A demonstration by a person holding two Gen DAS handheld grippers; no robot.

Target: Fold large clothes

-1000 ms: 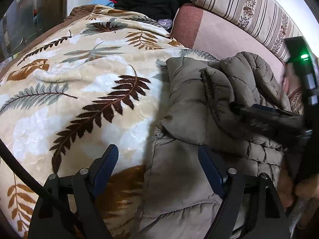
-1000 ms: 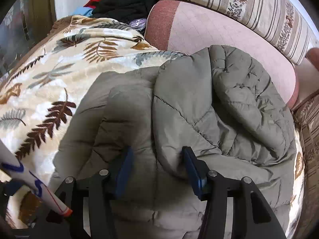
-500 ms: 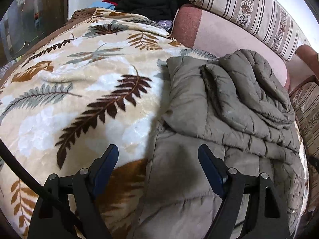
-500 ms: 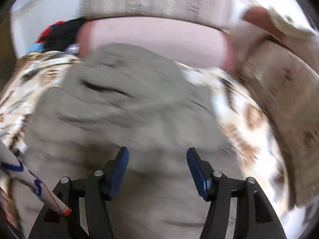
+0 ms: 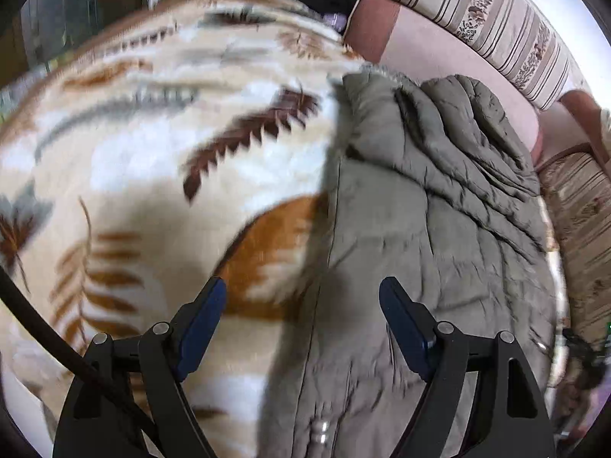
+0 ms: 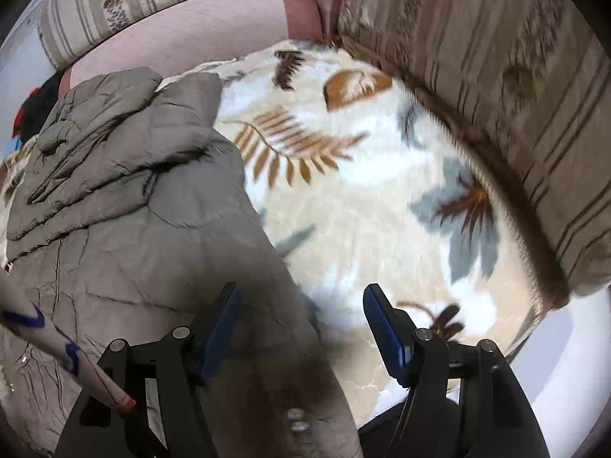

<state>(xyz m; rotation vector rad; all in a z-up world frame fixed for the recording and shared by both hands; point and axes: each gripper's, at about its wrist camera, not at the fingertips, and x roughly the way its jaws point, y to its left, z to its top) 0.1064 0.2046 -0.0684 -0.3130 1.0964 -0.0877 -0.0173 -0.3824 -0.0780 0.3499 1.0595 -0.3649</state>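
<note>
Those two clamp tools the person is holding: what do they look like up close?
Both look alike: the left gripper and the right gripper each have a black frame with silver rivets and two fingers faced with dark blue pads. A black cable curves past the left one; a pale cord with blue markings and a red tip crosses beside the right.

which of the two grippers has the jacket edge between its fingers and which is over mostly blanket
Both straddle an edge of the grey puffer jacket. The left gripper frames its zip edge; the right gripper frames more leaf-print blanket.

Matt quilted jacket [image 5: 439, 198] lies on a fluffy fleece blanket [image 5: 152, 160].
</note>
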